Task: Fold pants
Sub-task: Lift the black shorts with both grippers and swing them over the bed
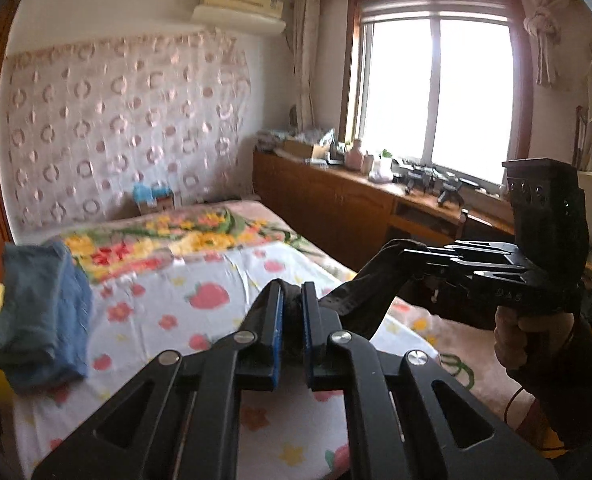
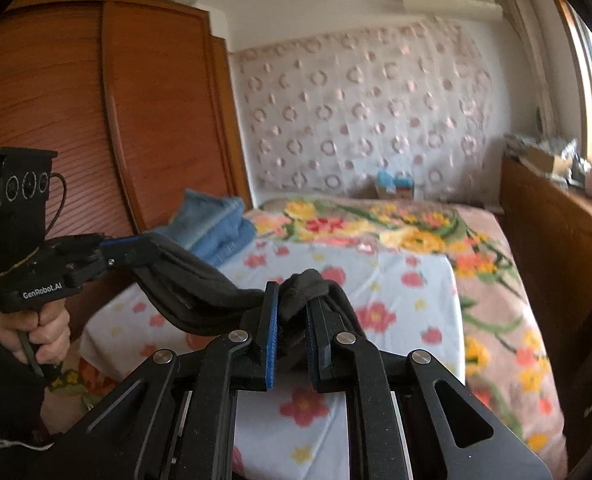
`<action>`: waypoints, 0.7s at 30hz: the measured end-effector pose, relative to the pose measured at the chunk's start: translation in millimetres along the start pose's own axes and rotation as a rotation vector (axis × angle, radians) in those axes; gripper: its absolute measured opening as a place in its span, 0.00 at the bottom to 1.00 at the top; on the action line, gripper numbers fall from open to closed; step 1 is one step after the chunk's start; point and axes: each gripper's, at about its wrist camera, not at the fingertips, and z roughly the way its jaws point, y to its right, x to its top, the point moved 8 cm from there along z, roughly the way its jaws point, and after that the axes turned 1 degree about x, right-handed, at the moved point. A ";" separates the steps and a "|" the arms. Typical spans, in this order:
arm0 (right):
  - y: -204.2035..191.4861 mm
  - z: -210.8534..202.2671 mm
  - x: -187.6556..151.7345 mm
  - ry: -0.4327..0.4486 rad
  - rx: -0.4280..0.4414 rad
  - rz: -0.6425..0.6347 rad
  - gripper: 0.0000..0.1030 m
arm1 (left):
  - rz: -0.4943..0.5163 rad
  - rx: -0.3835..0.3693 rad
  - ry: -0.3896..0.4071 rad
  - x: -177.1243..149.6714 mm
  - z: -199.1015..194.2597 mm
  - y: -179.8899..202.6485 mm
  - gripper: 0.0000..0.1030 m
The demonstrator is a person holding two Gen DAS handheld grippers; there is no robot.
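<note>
Dark grey pants [image 1: 362, 296] hang in the air above the bed, stretched between both grippers. My left gripper [image 1: 292, 296] is shut on one end of the cloth. It also shows in the right wrist view [image 2: 144, 246] at the left, held by a hand. My right gripper [image 2: 294, 294] is shut on the other end of the pants [image 2: 208, 292]. It shows in the left wrist view [image 1: 400, 249] at the right. The lower part of the pants is hidden behind the gripper bodies.
A bed with a flowered white sheet [image 1: 200, 320] and a flowered blanket [image 2: 492, 292] lies below. A folded blue garment [image 1: 40, 312] sits at the bed's left side. A wooden wardrobe [image 2: 96, 120] stands at the left, a cluttered wooden cabinet [image 1: 336, 196] under the window at the right.
</note>
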 end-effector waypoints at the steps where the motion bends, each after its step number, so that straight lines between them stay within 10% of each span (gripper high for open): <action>1: -4.7 -0.7 8.1 0.011 0.004 -0.014 0.09 | 0.002 0.004 0.008 3.5 -2.6 -1.5 0.05; 21: 10.9 121.1 89.7 -0.036 0.055 -0.089 0.09 | 0.002 0.191 0.000 47.0 58.8 -110.1 0.05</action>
